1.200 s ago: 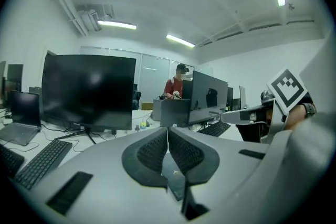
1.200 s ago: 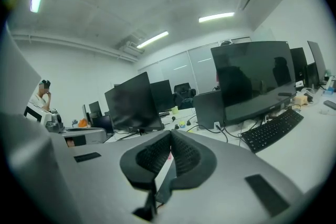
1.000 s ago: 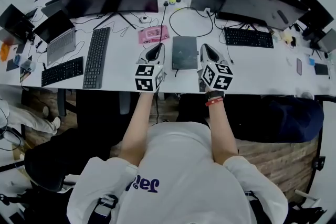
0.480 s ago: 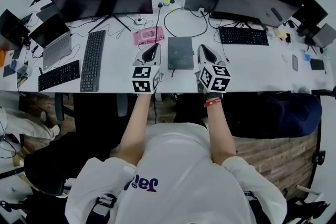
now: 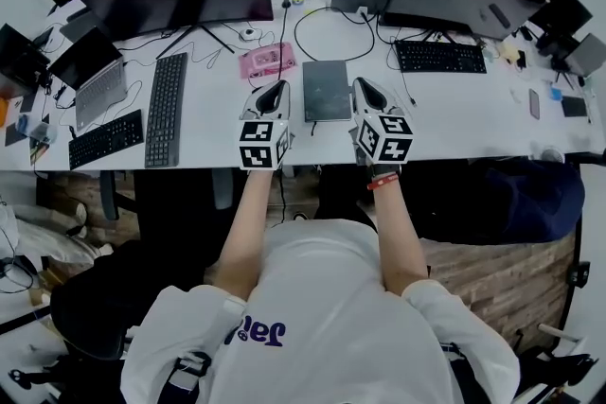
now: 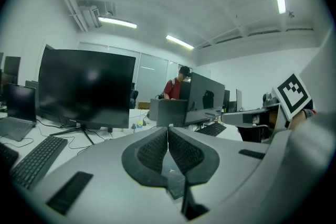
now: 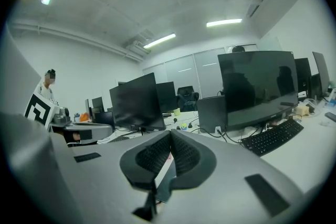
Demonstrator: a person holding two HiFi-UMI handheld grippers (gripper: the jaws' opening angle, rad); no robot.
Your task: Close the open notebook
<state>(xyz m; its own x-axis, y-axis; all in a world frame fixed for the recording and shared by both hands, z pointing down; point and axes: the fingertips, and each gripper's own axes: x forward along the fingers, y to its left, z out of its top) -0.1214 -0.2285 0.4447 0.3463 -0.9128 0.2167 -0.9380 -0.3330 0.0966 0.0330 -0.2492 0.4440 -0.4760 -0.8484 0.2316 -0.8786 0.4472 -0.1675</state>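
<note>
Notebook (image 5: 327, 91): plain dark grey cover, on white desk (image 5: 473, 114). Flat item (image 5: 265, 61) to its far left: pink; keyboard (image 5: 165, 109) at left: black. Wristband (image 5: 383, 184): red; shirt (image 5: 331, 298): white, navy lettering.

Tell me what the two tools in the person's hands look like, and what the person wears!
The left tool and right tool are grey tapering shells with black ribbed pads, each carrying a white cube of black square markers. The person wears a white short-sleeved shirt with blue lettering and a red band on the right wrist.
</note>
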